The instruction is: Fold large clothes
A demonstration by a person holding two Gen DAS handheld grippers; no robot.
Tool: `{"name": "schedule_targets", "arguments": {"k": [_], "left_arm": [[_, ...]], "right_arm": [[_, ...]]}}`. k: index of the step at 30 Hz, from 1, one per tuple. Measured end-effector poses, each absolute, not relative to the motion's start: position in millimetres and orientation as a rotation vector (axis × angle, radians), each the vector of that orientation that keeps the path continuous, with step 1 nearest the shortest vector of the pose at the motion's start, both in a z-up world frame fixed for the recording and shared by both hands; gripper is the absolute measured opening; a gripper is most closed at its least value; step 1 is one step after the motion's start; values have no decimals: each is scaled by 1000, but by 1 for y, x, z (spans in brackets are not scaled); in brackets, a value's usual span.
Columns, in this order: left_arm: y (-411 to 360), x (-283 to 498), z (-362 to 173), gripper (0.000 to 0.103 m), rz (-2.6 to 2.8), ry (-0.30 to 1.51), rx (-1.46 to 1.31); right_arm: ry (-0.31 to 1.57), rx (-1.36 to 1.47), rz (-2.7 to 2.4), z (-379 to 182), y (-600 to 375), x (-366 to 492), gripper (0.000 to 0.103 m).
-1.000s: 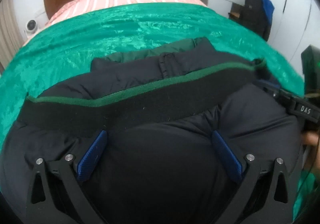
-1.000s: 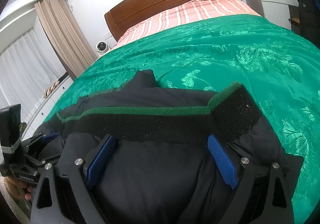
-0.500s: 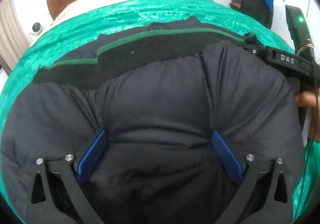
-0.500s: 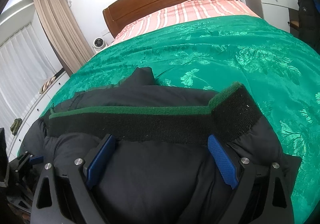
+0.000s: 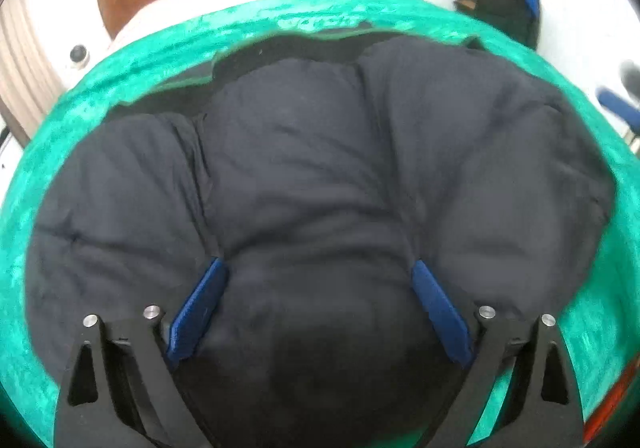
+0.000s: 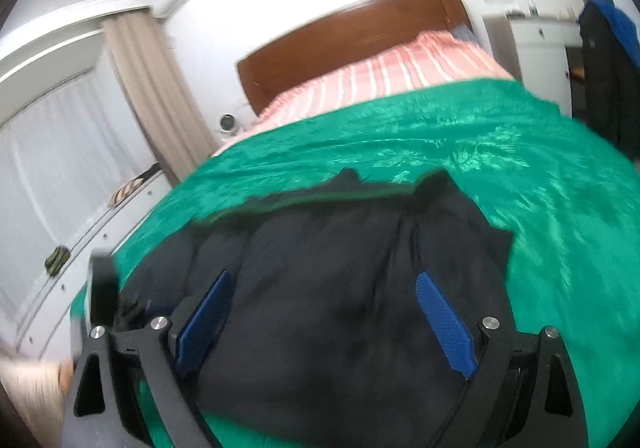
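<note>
A dark navy puffer jacket (image 5: 320, 183) lies folded on the green bedspread (image 5: 100, 75). It fills most of the left wrist view and the lower middle of the right wrist view (image 6: 340, 268). Its black band with a green edge (image 6: 320, 195) shows along the far fold. My left gripper (image 5: 318, 288) has its jaws wide apart, with jacket padding bulging between the blue pads (image 5: 200, 312). My right gripper (image 6: 322, 296) also stands wide apart over the jacket, pads (image 6: 444, 324) on either side of the fabric.
The bed has a wooden headboard (image 6: 352, 31) and pink striped bedding (image 6: 384, 71) at the far end. A curtain (image 6: 156, 87) and white cabinets (image 6: 60, 207) stand left. A white dresser and a hanging dark coat (image 6: 608, 59) stand right.
The jacket's near part has been carried over the black band, which is now mostly covered. Both views have lifted and tilted, and the right view is blurred with motion.
</note>
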State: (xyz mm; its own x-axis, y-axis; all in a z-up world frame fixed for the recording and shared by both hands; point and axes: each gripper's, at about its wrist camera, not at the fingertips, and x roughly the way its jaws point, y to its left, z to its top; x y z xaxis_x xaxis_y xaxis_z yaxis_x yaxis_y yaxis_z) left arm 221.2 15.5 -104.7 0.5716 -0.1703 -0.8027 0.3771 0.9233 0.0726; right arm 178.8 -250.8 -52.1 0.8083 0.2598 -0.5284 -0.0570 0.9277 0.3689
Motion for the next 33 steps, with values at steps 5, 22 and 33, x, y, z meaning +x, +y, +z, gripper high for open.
{"name": "schedule_targets", "arguments": {"k": [5, 22, 33], "left_arm": [[11, 210, -127, 97, -294, 866, 264], [1, 179, -142, 100, -274, 856, 334], [7, 183, -146, 101, -279, 839, 332]], "right_arm": [[609, 341, 104, -81, -221, 94, 96], [677, 159, 111, -113, -205, 92, 96], [701, 257, 85, -121, -226, 96, 96]]}}
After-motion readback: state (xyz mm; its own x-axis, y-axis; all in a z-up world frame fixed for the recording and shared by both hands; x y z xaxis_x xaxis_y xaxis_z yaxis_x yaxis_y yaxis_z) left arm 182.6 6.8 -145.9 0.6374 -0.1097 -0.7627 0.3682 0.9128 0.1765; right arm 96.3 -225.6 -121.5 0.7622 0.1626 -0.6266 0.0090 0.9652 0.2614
